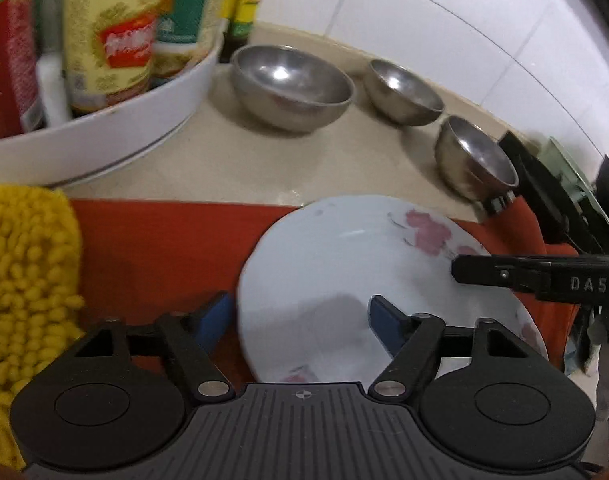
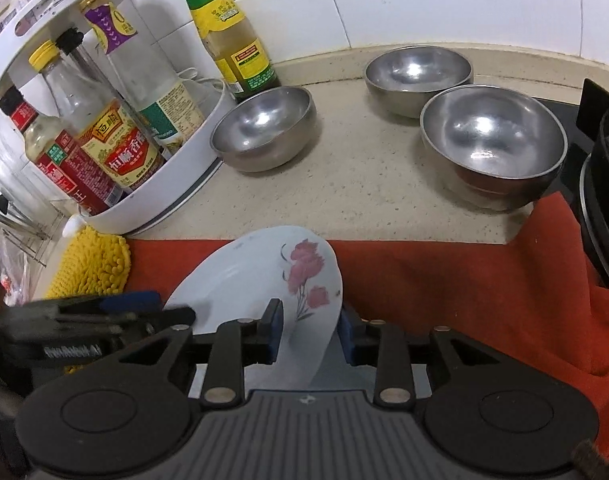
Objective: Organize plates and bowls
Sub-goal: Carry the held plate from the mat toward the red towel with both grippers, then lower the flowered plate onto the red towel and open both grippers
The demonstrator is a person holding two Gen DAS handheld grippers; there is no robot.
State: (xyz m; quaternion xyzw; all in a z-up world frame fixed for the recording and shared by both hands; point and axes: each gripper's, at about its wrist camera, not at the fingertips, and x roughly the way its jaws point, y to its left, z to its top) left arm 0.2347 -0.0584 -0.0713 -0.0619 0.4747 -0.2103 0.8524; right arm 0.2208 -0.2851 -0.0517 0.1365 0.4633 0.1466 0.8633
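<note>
- On the red cloth (image 2: pixel 444 280) at the near counter edge, the flowered plate (image 2: pixel 264 280) stands tilted, its right rim between the right gripper (image 2: pixel 310 328) pads.
- Whether those narrow jaws pinch it, I cannot tell.
- The left gripper (image 1: pixel 300 320) hangs wide open, straddling the plate's left edge.
- 3 steel bowls (image 2: pixel 492 140) sit farther back, well apart.

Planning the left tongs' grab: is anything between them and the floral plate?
Nothing visible. The left tongs stand open straddling the plate rim; the right tongs hold its far edge.
</note>
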